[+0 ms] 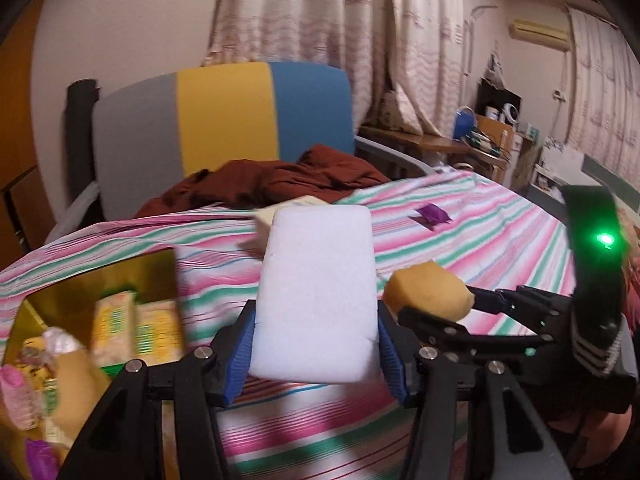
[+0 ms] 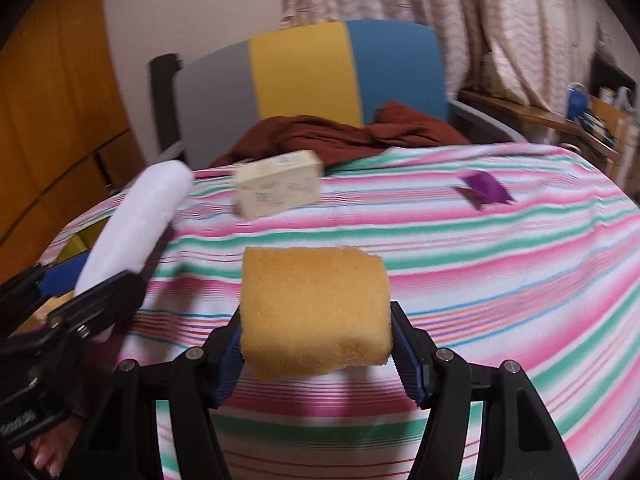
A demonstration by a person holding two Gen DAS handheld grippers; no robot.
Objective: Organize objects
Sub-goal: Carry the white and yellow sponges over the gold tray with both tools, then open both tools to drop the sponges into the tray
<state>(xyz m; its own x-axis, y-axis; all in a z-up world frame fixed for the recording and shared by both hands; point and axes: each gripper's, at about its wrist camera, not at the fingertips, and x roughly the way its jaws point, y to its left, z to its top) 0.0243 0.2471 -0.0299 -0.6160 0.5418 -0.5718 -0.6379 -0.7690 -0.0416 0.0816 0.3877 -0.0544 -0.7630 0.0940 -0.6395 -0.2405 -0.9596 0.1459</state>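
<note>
White foam, soft and light: a white sponge (image 1: 316, 292) clamped across its short width in the left gripper (image 1: 316, 344), blue pads (image 1: 240, 356) pressed into both long sides, most of the block sticking out past the fingertips. Yellow sponge (image 2: 314, 312) pinched the same way in the right gripper (image 2: 316, 344), slightly squashed at the flanks. Both carried clear of the striped sheet (image 2: 500, 280), not resting on it.

Places, all taken from the striped sheet: at its far edge, a pale box (image 2: 278, 188); right of that box, a small purple wrapper (image 2: 486, 190); beyond the far edge, a rumpled brown cloth (image 2: 344, 132) on a grey, yellow and blue chair (image 2: 304, 72); at the near left corner, seen only from the left wrist, a gold-lined box (image 1: 100, 280) already holding packets and small odds and ends, blurred.

Handling, as a judgement: next to no weight, springy, nothing to break, little chance of slipping thanks to the rough open surface. Gentle squeeze enough; harder only deforms the block. Best hold at mid-length on the long sides, as now, though the long white overhang could wobble or snag a rim. Likely destination the gold-lined box, with room tight beside the packets.
</note>
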